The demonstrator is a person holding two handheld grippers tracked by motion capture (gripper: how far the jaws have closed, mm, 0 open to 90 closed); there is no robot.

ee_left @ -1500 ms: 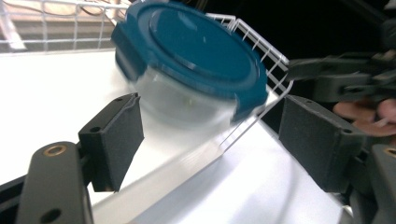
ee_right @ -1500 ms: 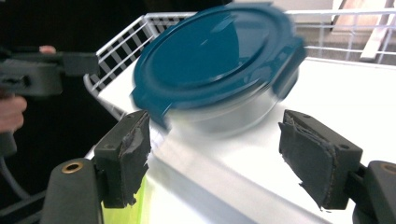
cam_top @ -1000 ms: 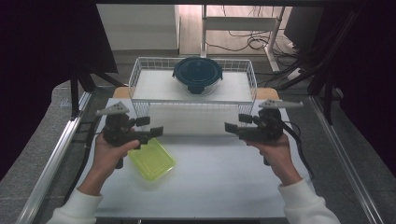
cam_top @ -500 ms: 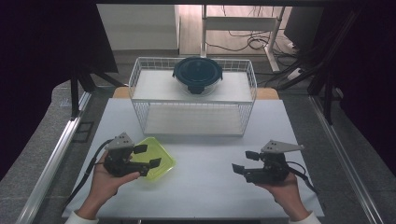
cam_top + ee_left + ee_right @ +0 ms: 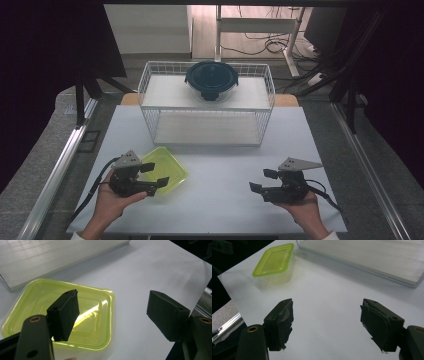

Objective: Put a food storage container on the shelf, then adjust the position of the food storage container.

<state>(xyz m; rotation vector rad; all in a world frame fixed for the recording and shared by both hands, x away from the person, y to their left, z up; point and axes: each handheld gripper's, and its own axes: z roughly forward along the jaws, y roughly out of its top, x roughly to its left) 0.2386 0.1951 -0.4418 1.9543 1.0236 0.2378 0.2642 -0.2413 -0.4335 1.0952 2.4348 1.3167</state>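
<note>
The translucent lime-green rectangular plastic container is found near the front left corner of the white worktop, lid on. The left gripper is held at the container's near-left side with jaws spread; in the left gripper view one jaw overlaps the lid, though contact cannot be confirmed. The right gripper is held near the front right edge, jaws spread over bare worktop, nothing between them. A white wire rack with a dark round lidded bowl is placed at the far edge.
</note>
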